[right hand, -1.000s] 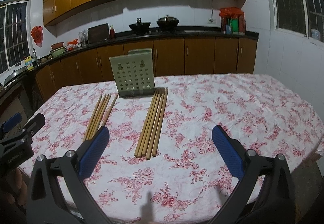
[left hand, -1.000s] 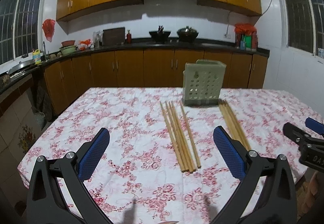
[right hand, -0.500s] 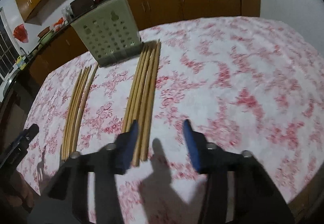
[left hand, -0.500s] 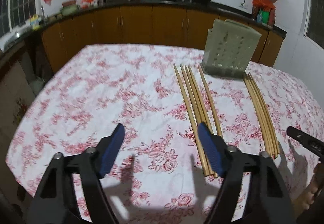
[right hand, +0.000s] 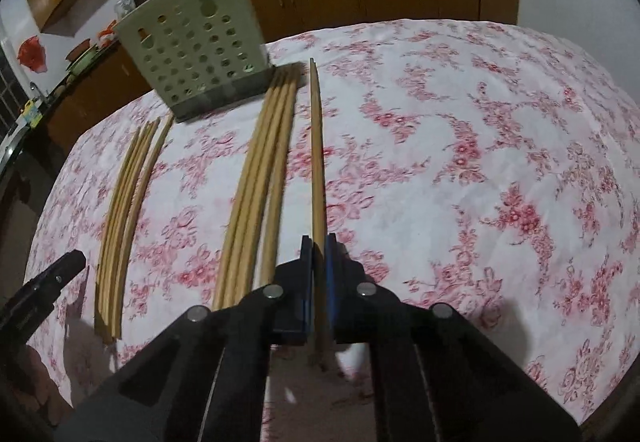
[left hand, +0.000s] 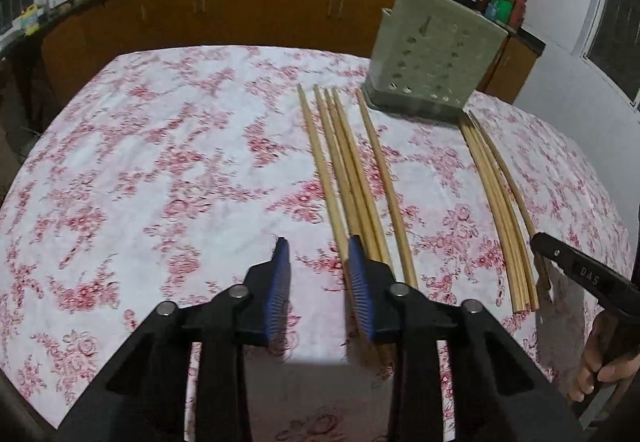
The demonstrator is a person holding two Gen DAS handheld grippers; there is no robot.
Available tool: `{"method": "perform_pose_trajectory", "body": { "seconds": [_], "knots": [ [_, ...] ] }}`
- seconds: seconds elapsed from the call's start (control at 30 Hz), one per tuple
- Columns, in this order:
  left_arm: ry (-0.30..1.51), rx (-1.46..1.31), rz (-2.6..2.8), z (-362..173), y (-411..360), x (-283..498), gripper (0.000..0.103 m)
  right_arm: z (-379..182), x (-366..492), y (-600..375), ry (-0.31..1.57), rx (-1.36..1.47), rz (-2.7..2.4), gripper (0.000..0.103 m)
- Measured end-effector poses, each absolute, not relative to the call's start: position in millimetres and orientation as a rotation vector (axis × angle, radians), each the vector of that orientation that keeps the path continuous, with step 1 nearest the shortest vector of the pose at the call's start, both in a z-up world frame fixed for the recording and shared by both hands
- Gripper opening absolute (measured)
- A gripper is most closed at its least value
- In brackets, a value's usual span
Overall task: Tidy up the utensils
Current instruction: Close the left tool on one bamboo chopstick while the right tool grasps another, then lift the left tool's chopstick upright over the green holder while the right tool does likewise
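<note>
The right claw [right hand: 318, 242] is clamped on a single chopstick [right hand: 317, 146], which points toward the far perforated green holder [right hand: 192, 42] on the floral-clothed bench [right hand: 480, 162]. Just left of it lies a bundle of four chopsticks [right hand: 260, 182]. The left claw [left hand: 318, 254] stands partly open, empty, over the near ends of the left chopstick group [left hand: 348, 170].

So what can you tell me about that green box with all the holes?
The green box is a pale plastic holder standing on the flowery tablecloth at the far side. Its wall has rows of round holes, above a darker grey base. It looks tilted here. Chopstick tips lie close against its base.
</note>
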State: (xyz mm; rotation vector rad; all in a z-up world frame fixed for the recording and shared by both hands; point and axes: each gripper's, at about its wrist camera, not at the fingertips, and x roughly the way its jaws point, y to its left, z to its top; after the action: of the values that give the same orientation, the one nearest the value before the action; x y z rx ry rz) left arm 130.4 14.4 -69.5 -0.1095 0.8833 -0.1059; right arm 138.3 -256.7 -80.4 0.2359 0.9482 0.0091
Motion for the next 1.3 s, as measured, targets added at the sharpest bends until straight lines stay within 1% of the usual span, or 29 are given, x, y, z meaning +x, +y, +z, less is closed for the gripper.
{"method": "perform_pose_trajectory", "body": {
  "seconds": [0.13,0.33,0.43,0.5,0.57,0.6,1.07,1.3],
  "knots": [
    [0.909,-0.091,-0.117,-75.2,8.2,135.4,0.024,-80.3,137.9,-257.7,0.946,0.234,0.006,0.008],
    [0.93,-0.056,-0.125,-79.8,0.9,137.5,0.022,-80.2,138.9,-257.1,0.944,0.218,0.003,0.008],
    [0.94,-0.042,-0.117,-81.3,-0.1,138.4,0.016,-79.8,138.1,-255.9,0.943,0.21,0.003,0.008],
    [0.94,-0.036,-0.113,-81.4,0.3,139.2,0.015,-79.7,137.2,-256.1,0.942,0.213,0.006,0.008],
    [0.941,-0.035,-0.108,-81.6,1.1,140.4,0.009,-79.6,136.5,-256.1,0.94,0.213,0.012,0.01],
    [0.941,-0.03,-0.102,-81.7,2.4,142.1,0.009,-79.9,136.1,-255.5,0.938,0.207,0.013,0.01],
    [0.915,0.006,-0.02,-86.5,35.4,185.2,0.008,-81.4,174.0,-280.7,0.905,0.195,-0.056,0.008],
    [0.889,0.016,-0.038,-88.4,37.8,178.9,0.008,-83.4,173.0,-283.0,0.885,0.18,-0.052,0.009]
  ]
}}
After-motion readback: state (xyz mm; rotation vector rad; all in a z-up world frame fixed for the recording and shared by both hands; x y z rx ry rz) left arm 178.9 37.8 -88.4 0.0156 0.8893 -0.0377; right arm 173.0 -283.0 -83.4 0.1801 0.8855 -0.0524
